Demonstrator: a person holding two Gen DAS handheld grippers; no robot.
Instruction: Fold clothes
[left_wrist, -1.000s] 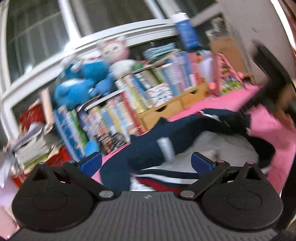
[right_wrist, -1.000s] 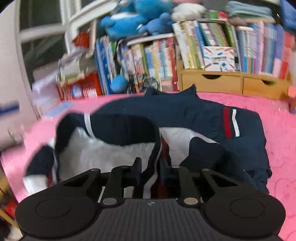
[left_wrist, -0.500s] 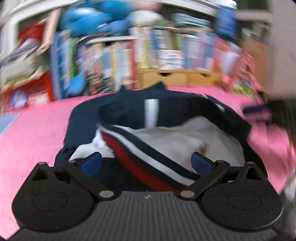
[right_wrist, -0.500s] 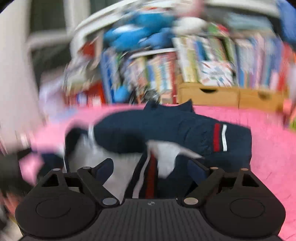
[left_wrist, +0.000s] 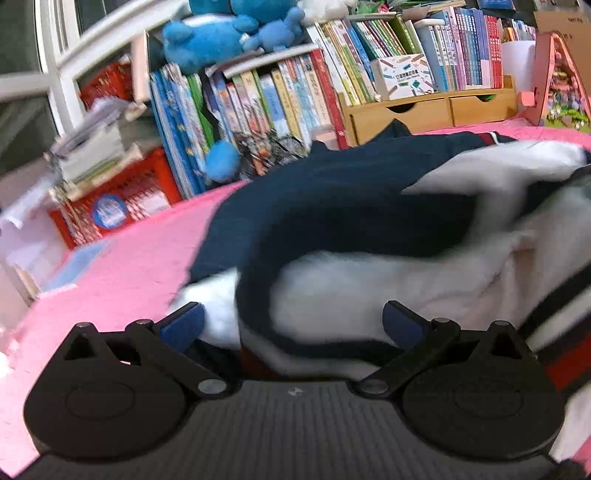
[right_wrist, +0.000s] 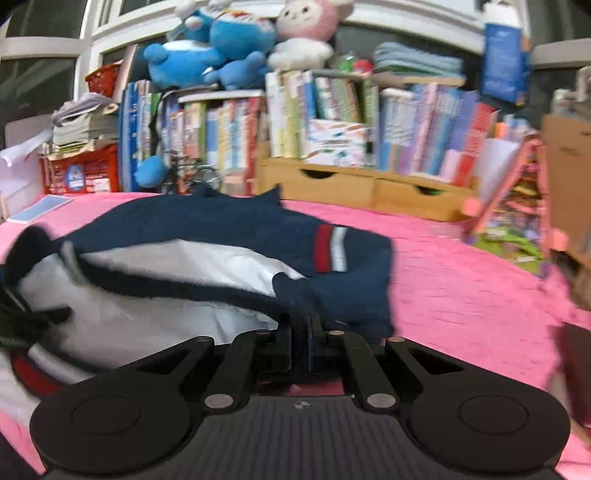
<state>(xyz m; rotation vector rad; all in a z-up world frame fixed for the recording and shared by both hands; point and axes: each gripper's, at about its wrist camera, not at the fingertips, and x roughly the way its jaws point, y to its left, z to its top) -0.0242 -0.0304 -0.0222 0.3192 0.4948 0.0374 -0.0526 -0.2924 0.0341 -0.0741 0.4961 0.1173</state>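
A navy jacket with white lining and a red and white stripe lies crumpled on the pink surface. It fills the left wrist view too. My left gripper is open, its blue pads on either side of a navy and white fold of the jacket. My right gripper is shut at the near edge of the jacket's navy part; I cannot tell whether cloth is pinched between the pads.
A packed bookshelf with wooden drawers and plush toys on top runs along the back. A red crate with papers stands at the left. A pink stand sits at the right.
The right gripper opened half a second ago and has shut again further right on the jacket. The left gripper stayed open and moved in close over the jacket's folds.
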